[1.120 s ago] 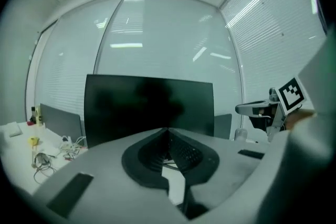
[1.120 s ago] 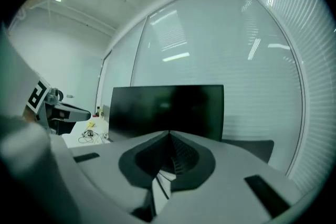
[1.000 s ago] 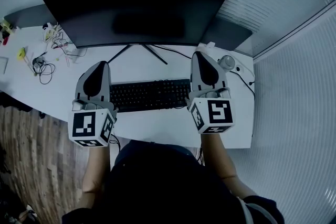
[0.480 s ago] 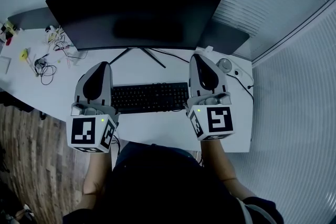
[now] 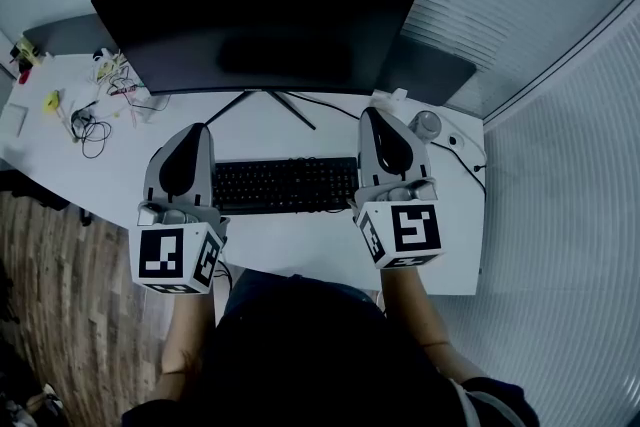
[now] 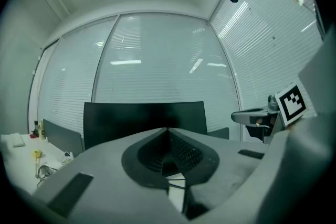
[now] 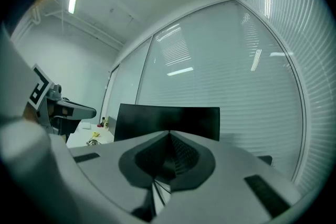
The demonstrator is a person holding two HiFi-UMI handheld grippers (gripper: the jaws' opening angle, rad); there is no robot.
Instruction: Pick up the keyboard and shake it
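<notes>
A black keyboard lies flat on the white desk, in front of the monitor stand. My left gripper hovers over the keyboard's left end and my right gripper over its right end, both pointing toward the monitor. In the left gripper view the jaws meet at the tips with nothing between them. The right gripper view shows the same: the jaws are shut and empty. Both gripper cameras look up at the monitor and the blinds, so neither shows the keyboard.
A wide black monitor stands behind the keyboard on a thin-legged stand. Dark panels flank it at left and right. Cables and small items lie at the desk's left, and a round object at the right.
Both grippers stay nearly where they were, still shut. The left one has sunk slightly toward the person in the head view. The keyboard has not moved.
</notes>
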